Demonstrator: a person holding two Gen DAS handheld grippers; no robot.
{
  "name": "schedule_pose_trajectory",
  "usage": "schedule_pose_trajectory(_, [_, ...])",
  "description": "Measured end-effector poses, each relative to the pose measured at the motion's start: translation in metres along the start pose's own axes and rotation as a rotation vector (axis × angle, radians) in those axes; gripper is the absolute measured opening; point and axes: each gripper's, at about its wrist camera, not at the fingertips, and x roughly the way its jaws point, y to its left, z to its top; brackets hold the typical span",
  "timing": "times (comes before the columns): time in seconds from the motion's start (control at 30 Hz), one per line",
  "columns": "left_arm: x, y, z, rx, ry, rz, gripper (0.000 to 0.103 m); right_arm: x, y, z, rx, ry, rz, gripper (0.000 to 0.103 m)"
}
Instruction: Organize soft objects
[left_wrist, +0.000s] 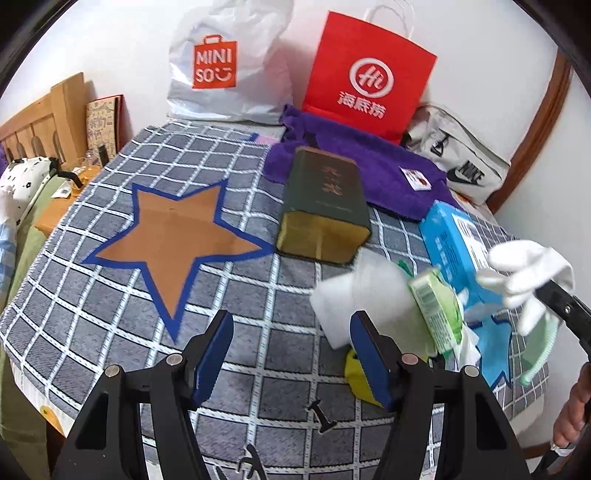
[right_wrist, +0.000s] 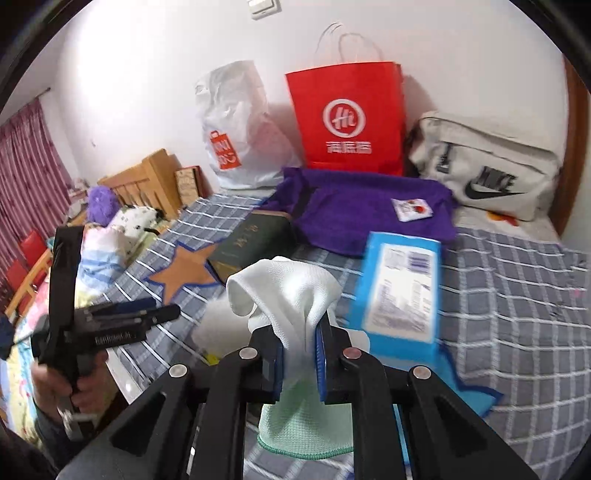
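My right gripper (right_wrist: 299, 363) is shut on a white knit glove with a green cuff (right_wrist: 291, 291) and holds it above the checked bedspread; the glove also shows at the right of the left wrist view (left_wrist: 524, 273). My left gripper (left_wrist: 291, 354) is open and empty, low over the bedspread beside a white foam roll (left_wrist: 364, 291) and a green tissue pack (left_wrist: 437, 314). A purple towel (left_wrist: 369, 166) lies at the back, also seen in the right wrist view (right_wrist: 369, 210). A blue wipes pack (right_wrist: 400, 291) lies right of the glove.
A dark green book (left_wrist: 325, 206) lies mid-bed by an orange star patch (left_wrist: 173, 236). A white Miniso bag (left_wrist: 225, 62), a red paper bag (left_wrist: 369, 77) and a grey Nike bag (left_wrist: 461, 162) stand against the wall. A wooden headboard (left_wrist: 37, 122) is at left.
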Motion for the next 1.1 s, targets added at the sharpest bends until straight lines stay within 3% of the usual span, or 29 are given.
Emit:
schedule_pose_trajectory(0.23, [0.01,-0.017,-0.01,0.046,0.041,0.002,0.064,-0.011,-0.03,-0.04,0.043,0.038,-0.048,0.014])
schedule_pose_trajectory(0.5, [0.007,-0.036,-0.008,0.075,-0.012,-0.089,0.064,0.015,-0.052,-0.075,0.083,0.128,-0.086,0.014])
schedule_pose_trajectory(0.63, [0.023,-0.041,-0.01,0.101,0.026,-0.034,0.061,0.028,-0.056,-0.084,0.086,0.15,-0.086,0.016])
schedule_pose_trajectory(0.7, [0.026,-0.042,-0.009,0.097,0.029,-0.056,0.051,0.033,-0.057,-0.086,0.088,0.157,-0.073,0.016])
schedule_pose_trajectory(0.73, [0.026,-0.043,-0.009,0.097,0.028,-0.069,0.038,0.034,-0.058,-0.086,0.084,0.158,-0.072,0.016])
schedule_pose_trajectory(0.83, [0.022,-0.046,-0.007,0.116,0.007,-0.051,0.019,0.038,-0.06,-0.086,0.094,0.158,-0.066,0.016])
schedule_pose_trajectory(1.1, [0.006,-0.04,-0.005,0.134,-0.025,-0.096,0.009,0.043,-0.065,-0.086,0.113,0.16,-0.063,0.016])
